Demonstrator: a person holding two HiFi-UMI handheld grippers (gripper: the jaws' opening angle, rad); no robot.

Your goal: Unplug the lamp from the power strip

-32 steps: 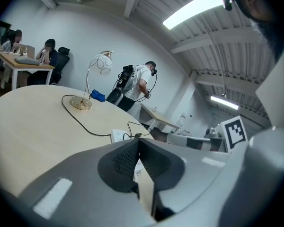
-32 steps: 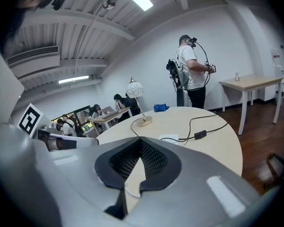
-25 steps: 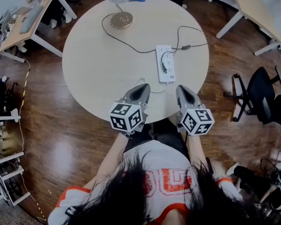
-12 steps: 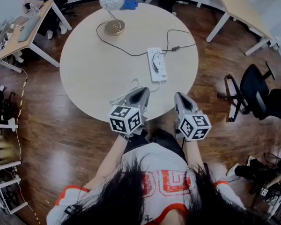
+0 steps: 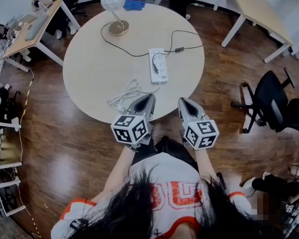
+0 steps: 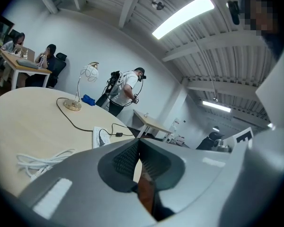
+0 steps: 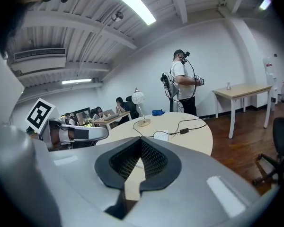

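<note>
A lamp (image 5: pixel 112 0) with a round white shade and a brass base stands at the far left of the round table (image 5: pixel 89 68). Its black cord runs to a white power strip (image 5: pixel 157 65), where a black plug (image 5: pixel 154 67) sits in a socket. The strip's own white cord (image 5: pixel 123 94) lies coiled near the table's front edge. My left gripper (image 5: pixel 150 97) and right gripper (image 5: pixel 181 102) hover side by side at that edge, short of the strip, both shut and empty. The left gripper view shows the lamp (image 6: pixel 88 73) and the strip (image 6: pixel 101 137) beyond its own shut gripper (image 6: pixel 138 141). The right gripper (image 7: pixel 141 139) is likewise shut.
A blue object (image 5: pixel 134 4) lies at the table's far edge. A second black cord with an inline block (image 5: pixel 179 49) leaves the strip to the right. Desks stand at left (image 5: pixel 35 26) and upper right (image 5: pixel 254 6), and a black chair (image 5: pixel 271 101) at right. A person (image 7: pixel 183 82) stands beyond the table.
The head view has shifted, so the table sits a little farther from both grippers. The coiled white cord has come into sight left of the left gripper. Both grippers stay shut.
</note>
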